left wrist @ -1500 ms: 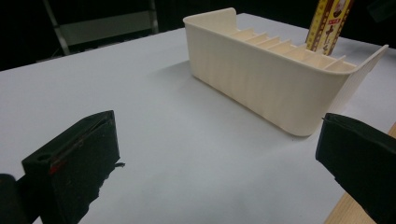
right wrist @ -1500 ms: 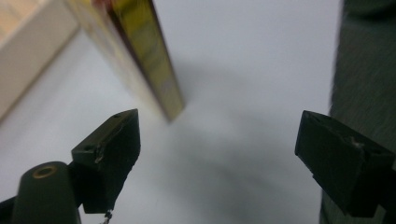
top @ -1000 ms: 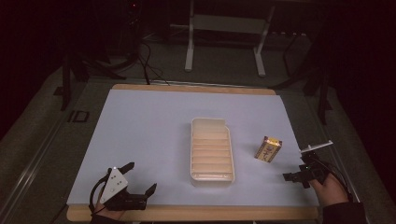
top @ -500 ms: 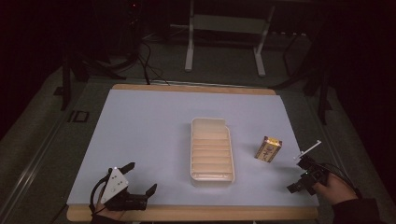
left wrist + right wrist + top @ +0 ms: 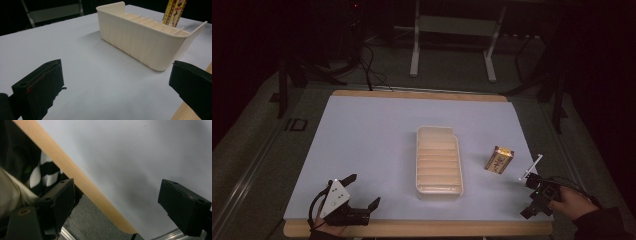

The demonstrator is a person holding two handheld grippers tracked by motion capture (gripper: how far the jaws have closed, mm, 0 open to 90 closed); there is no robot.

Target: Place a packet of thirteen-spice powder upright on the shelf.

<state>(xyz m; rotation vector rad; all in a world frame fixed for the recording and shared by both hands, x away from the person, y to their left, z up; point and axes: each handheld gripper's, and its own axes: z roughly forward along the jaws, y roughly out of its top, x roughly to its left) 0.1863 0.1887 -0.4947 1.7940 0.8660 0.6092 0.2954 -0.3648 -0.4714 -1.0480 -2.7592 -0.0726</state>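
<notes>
1. We held the left gripper (image 5: 363, 191) with jaws spread wide, empty; the tray (image 5: 438, 161) lay ahead to its right.
2. Our right gripper (image 5: 529, 194) also gaped, empty, the box (image 5: 499, 160) just beyond.

Your cream plastic tray (image 5: 438, 161) sat near the middle of the white table cover, long and narrow, its length running away from you. It stood upright and open, with a row of crosswise ribs dividing its floor into shallow slots, and nothing lay in any slot you could see. In the left gripper view the tray (image 5: 140, 37) showed smooth rounded walls, with a raised lip at the far end and a flared lip at the near corner. Your small yellow packet (image 5: 499, 159) with red print lay to the tray's right, apart from it, turned at a slight angle. From the left gripper view the packet (image 5: 174, 11) rose behind the tray's far wall.
</notes>
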